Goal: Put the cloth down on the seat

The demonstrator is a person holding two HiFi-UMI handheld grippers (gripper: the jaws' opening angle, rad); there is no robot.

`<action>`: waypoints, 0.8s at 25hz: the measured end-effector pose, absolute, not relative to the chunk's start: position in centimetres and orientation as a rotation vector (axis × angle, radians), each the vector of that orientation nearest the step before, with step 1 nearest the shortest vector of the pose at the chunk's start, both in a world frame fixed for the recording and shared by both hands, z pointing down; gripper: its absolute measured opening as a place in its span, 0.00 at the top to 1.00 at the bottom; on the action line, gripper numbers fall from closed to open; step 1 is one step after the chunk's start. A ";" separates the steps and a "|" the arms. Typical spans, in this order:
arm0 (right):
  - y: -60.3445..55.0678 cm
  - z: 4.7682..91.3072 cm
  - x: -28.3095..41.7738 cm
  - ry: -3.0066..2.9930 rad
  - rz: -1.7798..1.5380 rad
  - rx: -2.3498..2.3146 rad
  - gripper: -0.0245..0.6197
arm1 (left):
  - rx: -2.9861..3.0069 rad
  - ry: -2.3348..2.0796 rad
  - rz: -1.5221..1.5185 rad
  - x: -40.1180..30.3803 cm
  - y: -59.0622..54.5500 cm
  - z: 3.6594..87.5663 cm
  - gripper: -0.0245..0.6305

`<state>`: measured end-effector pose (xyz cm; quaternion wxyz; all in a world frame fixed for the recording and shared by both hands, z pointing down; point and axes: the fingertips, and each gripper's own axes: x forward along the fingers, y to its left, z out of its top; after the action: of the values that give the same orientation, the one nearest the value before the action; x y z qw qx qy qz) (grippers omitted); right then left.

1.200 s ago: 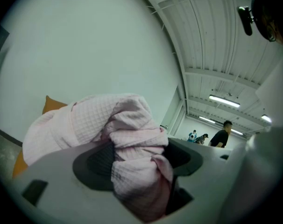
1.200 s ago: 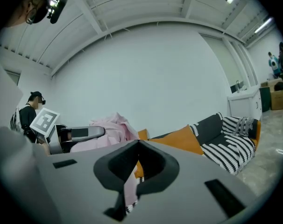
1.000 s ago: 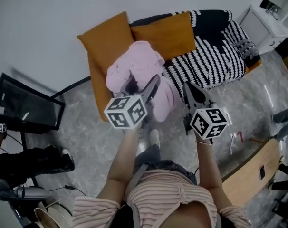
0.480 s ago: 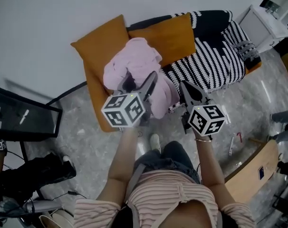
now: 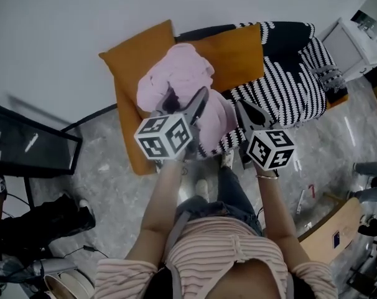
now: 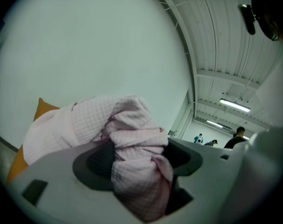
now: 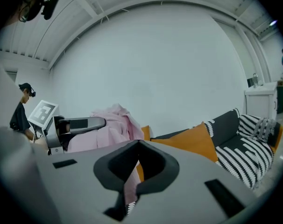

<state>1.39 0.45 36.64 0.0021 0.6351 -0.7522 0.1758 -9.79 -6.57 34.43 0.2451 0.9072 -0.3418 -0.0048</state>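
A crumpled pink cloth (image 5: pixel 179 83) hangs in the air over the orange sofa seat (image 5: pixel 129 142), in front of two orange back cushions (image 5: pixel 235 52). My left gripper (image 5: pixel 187 108) is shut on it; in the left gripper view the cloth (image 6: pixel 85 120) bunches between the jaws of that gripper (image 6: pixel 137 158) and spills over them. My right gripper (image 5: pixel 246 112) is beside the cloth on the right, shut with nothing in it. From the right gripper view, the right gripper (image 7: pixel 137 146) points at the sofa, with the cloth (image 7: pixel 116 125) to its left.
A black-and-white striped blanket (image 5: pixel 282 86) covers the right part of the sofa. A white cabinet (image 5: pixel 356 45) stands at the far right, a dark screen (image 5: pixel 30 145) at the left, and a wooden tabletop (image 5: pixel 338 229) at the lower right. The floor is grey stone.
Both grippers and the held cloth have shifted slightly toward the sofa as the person stepped forward. The left gripper's hold on the cloth is unchanged.
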 end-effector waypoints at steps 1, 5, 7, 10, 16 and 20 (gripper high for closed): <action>0.0 36.4 1.5 -2.369 0.544 1.984 0.95 | 2.478 -0.940 -0.014 -9.7 -6.9 34.2 0.45; -3.2 36.3 2.5 -2.381 0.540 1.965 0.95 | 2.474 -0.956 -0.016 -8.9 -9.8 34.0 0.45; -5.0 36.7 3.4 -2.383 0.565 1.963 0.95 | 2.465 -0.967 -0.004 -8.2 -11.5 34.3 0.45; -7.5 37.6 4.6 -2.388 0.601 1.929 0.95 | 2.439 -0.985 0.012 -6.9 -13.7 35.2 0.45; -12.5 38.5 7.8 -2.402 0.635 1.856 0.95 | 2.382 -1.035 0.025 -4.0 -18.4 36.3 0.45; -16.0 38.9 10.7 -2.395 0.653 1.844 0.95 | 2.357 -1.066 0.035 -2.0 -21.8 36.9 0.45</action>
<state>10.67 -15.98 38.95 0.0244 0.5960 -0.7743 0.2112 -1.98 -21.82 36.91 0.2735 0.8763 -0.3964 0.0129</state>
